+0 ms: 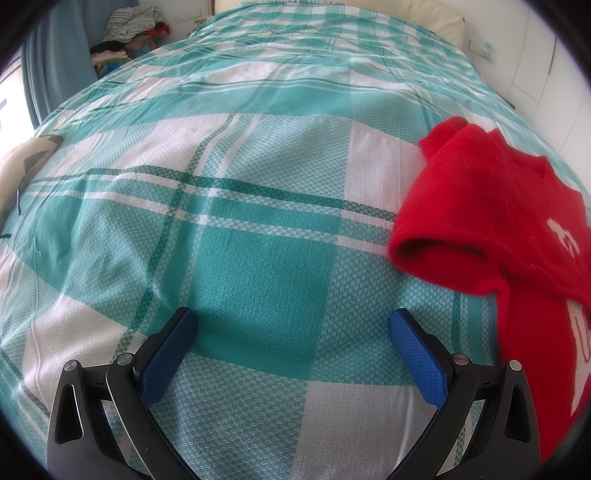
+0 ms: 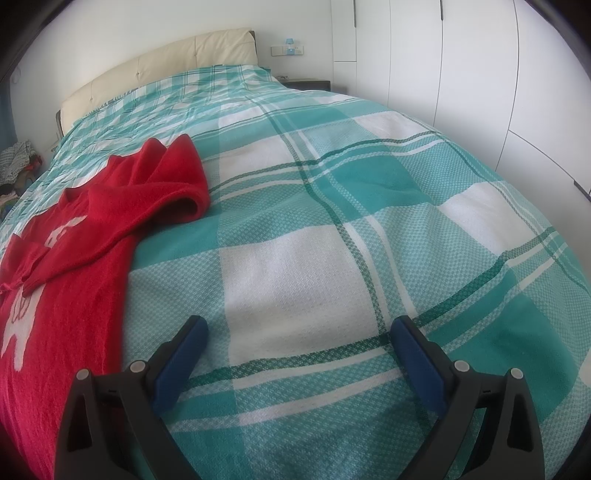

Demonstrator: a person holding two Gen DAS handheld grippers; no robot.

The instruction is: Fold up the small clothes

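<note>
A: Sweater first, from the left wrist view? The small red knitted sweater with a white pattern (image 1: 491,229) lies at the right edge of the frame on the bed with the teal-and-white checked woven cover (image 1: 258,184). One sleeve is folded in over the body, its open cuff facing the middle of the picture.

B: And the left hand-held gripper (image 1: 293,325)?

A: Low in the frame, jaws spread wide, nothing between the blue textured pads (image 1: 168,358), only bare cover beneath. Its right finger sits near the sweater's side edge but apart from it. At the upper left there is a heap of mixed clothes (image 1: 129,29) beyond the bed.

B: Right wrist view, then.

A: Same sweater (image 2: 92,229) fills the left side of the frame, the folded sleeve pointing toward the centre. The right hand-held gripper (image 2: 299,328) is just as wide open and empty, over the checked cover (image 2: 332,221). Cream padded headboard (image 2: 166,62) at the top, white wardrobe doors (image 2: 480,92) on the right.

B: Which step, would you say?

A: I judge the sleeves are turned in and the body still lies long. The next move likely calls for both hand-held grippers to pinch the hem corners and carry them up toward the collar, evenly, so the soft knit does not skew.
</note>
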